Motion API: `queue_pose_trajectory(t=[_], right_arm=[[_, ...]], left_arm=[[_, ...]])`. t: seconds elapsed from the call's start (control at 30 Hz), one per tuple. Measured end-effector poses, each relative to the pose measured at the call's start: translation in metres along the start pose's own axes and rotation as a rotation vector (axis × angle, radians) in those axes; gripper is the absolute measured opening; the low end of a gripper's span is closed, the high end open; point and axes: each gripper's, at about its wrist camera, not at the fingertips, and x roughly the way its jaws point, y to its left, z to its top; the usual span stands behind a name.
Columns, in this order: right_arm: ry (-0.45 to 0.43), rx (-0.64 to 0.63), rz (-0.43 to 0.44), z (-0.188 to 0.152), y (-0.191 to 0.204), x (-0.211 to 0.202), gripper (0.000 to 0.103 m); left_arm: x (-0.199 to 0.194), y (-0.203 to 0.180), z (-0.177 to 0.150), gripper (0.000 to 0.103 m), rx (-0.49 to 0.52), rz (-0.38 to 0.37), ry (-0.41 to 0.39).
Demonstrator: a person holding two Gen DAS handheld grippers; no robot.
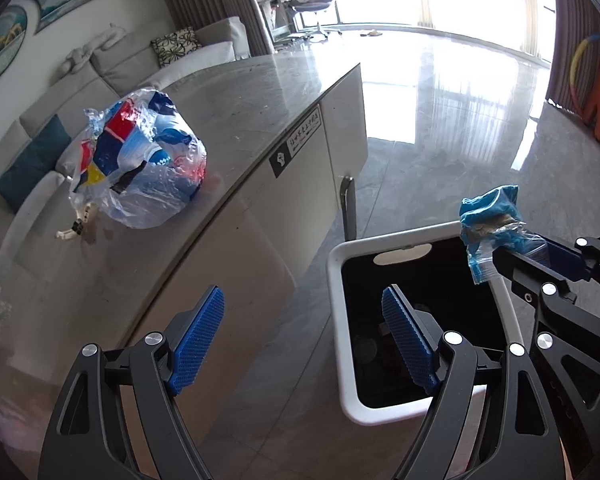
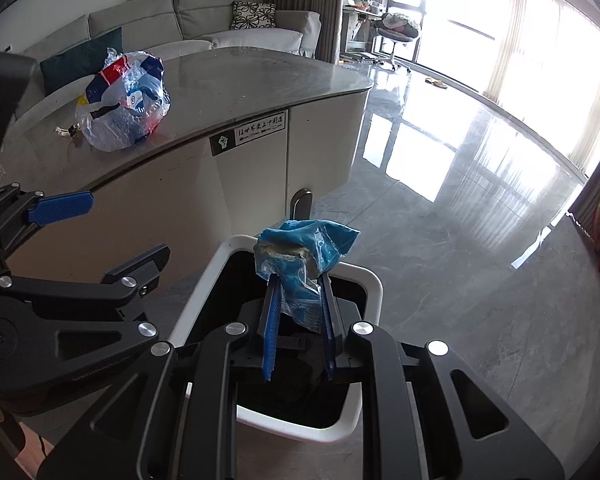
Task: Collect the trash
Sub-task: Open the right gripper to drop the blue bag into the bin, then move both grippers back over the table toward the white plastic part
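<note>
My right gripper (image 2: pixel 298 280) is shut on a crumpled blue plastic wrapper (image 2: pixel 306 254) and holds it above the open white trash bin (image 2: pixel 374 292). The same wrapper (image 1: pixel 490 220) shows at the right in the left wrist view, over the bin's rim (image 1: pixel 334 276). My left gripper (image 1: pixel 304 312) is open and empty, between the counter's side and the bin. A clear plastic bag with red, blue and yellow print (image 1: pixel 138 156) lies on the grey counter top (image 1: pixel 260 92). It also shows in the right wrist view (image 2: pixel 124 100).
A small white and black object (image 1: pixel 74 228) lies beside the bag. The counter has white cabinet fronts with a sticker (image 2: pixel 248 134). A grey sofa (image 2: pixel 236 20) stands behind it. The glossy grey floor (image 2: pixel 460 220) spreads to the right, toward bright windows.
</note>
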Motion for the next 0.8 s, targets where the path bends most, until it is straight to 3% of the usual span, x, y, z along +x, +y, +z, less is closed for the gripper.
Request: queue_pose_trajectory(t=[0.3,0.43,0.8], right_arm=[[0.074,-0.011,-0.014,-0.006,0.001,0.036,0.022],[0.101,-0.013,-0.012,-0.008,0.003,0.047,0.032],[0.085,-0.007,-0.021,-0.006,0.004,0.041,0.039]], left_arm=[[0.002,0.010,-0.002,0.082,-0.015,0.010,0.004],[0.001,0.011,-0.001,0.082,-0.016,0.009,0.003],[-0.003,0.009,0.002,0.082,-0.020,0.001,-0.011]])
